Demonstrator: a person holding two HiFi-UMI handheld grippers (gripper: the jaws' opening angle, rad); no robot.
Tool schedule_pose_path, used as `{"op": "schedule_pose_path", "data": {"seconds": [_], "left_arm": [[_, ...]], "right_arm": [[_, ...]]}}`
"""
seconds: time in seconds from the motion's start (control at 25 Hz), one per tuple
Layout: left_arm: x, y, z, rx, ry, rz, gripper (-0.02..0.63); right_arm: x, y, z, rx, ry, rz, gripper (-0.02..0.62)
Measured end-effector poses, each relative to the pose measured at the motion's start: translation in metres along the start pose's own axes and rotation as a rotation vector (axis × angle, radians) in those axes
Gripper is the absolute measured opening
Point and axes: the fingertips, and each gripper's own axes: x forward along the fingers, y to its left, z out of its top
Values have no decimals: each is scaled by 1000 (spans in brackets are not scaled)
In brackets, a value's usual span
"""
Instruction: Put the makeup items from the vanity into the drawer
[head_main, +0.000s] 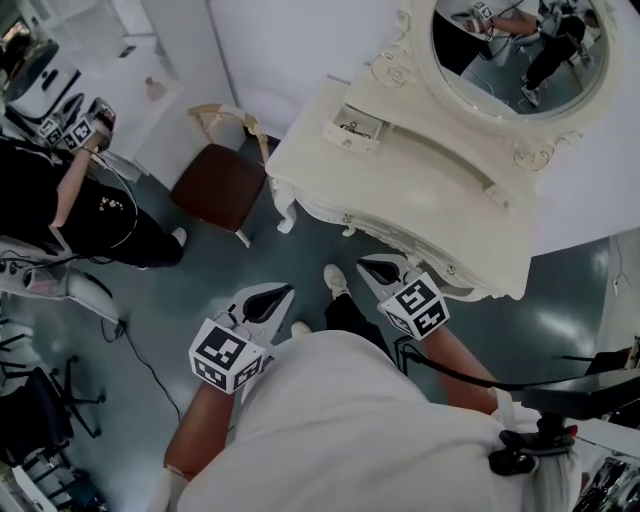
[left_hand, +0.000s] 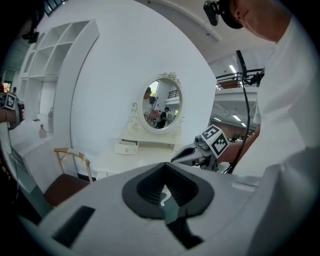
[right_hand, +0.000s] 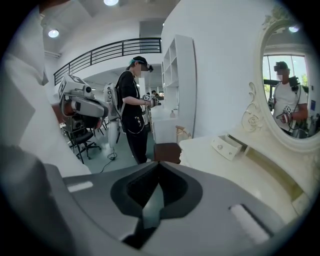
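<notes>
With your left gripper (head_main: 270, 297) and right gripper (head_main: 378, 268) both closed and empty, you could bump the open drawer (head_main: 355, 125) on the vanity (head_main: 430, 215) or shove makeup rather than grip it

Open floor (head_main: 310, 252) lies between the left tool (head_main: 268, 298), the right tool (head_main: 378, 268) and the vanity's front. The tabletop (head_main: 430, 200) gives a broad flat stretch. A small drawer (head_main: 355, 128) juts out at its back left, and the mirror (head_main: 520, 50) rises behind. A chair (head_main: 220, 185) stands beside its left end.
</notes>
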Motion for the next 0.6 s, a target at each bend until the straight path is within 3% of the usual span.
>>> {"op": "schedule_pose_path", "data": {"seconds": [0.6], "left_arm": [[-21,-27,-16,14,-20,-7,3]], "right_arm": [[-19,43,-4,-43,-25,7,0]]}}
